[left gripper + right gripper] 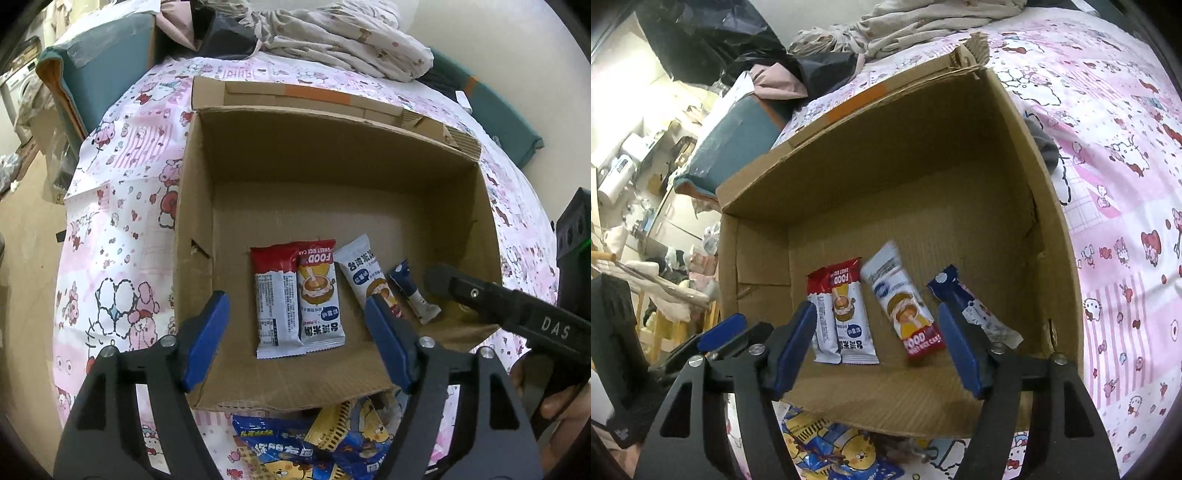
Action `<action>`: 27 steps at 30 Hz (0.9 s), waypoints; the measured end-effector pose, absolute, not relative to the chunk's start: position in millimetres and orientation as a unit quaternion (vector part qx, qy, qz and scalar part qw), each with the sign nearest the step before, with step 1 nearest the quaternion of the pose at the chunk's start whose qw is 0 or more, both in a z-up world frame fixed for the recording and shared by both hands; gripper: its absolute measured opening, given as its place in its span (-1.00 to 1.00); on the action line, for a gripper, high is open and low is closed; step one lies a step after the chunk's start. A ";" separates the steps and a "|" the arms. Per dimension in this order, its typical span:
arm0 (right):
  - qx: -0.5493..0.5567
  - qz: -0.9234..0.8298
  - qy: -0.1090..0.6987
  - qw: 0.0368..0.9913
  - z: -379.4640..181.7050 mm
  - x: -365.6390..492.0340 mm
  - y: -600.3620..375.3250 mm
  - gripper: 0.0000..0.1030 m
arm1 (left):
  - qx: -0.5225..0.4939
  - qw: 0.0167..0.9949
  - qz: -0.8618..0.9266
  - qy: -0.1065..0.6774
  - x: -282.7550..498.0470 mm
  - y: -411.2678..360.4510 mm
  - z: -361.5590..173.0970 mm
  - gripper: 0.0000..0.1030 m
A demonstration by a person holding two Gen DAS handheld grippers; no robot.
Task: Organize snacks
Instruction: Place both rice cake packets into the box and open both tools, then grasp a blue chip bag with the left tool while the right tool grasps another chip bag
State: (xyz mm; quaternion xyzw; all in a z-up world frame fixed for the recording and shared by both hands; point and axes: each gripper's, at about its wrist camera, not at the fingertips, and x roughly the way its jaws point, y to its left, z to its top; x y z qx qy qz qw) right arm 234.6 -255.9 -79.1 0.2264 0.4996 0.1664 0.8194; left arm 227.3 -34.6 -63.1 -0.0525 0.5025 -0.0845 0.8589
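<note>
both grippers hover over the near edge of an open cardboard box (207,177) on a pink cartoon-print cloth (122,192); the left gripper (295,339) and the right gripper (877,347) each have blue-padded fingers spread apart, empty. four glossy rice cake packets lie flat near the box's front wall: two side by side (299,299), a third (905,306) angled, and a navy-ended one (975,310) partly hidden behind a finger. crinkly blue snack bags (314,443) outside the front wall are cut off
</note>
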 end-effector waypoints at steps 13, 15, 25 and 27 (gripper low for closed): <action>0.220 0.166 0.498 0.822 -76.3 230.1 -253.3 0.38 | -0.056 0.865 -0.066 0.493 215.4 -26.1 -53.9 0.41; 0.217 0.165 0.498 0.823 -75.6 225.9 -252.2 0.38 | -0.053 0.868 -0.062 0.490 210.7 -23.1 -50.3 0.41; 0.225 0.165 0.491 0.825 -58.8 194.1 -257.8 0.38 | -0.057 0.874 -0.029 0.481 182.7 4.8 -31.7 0.41; 0.223 0.166 0.486 0.829 -54.1 184.2 -260.0 0.38 | -0.069 0.869 -0.024 0.490 174.8 11.1 -33.0 0.41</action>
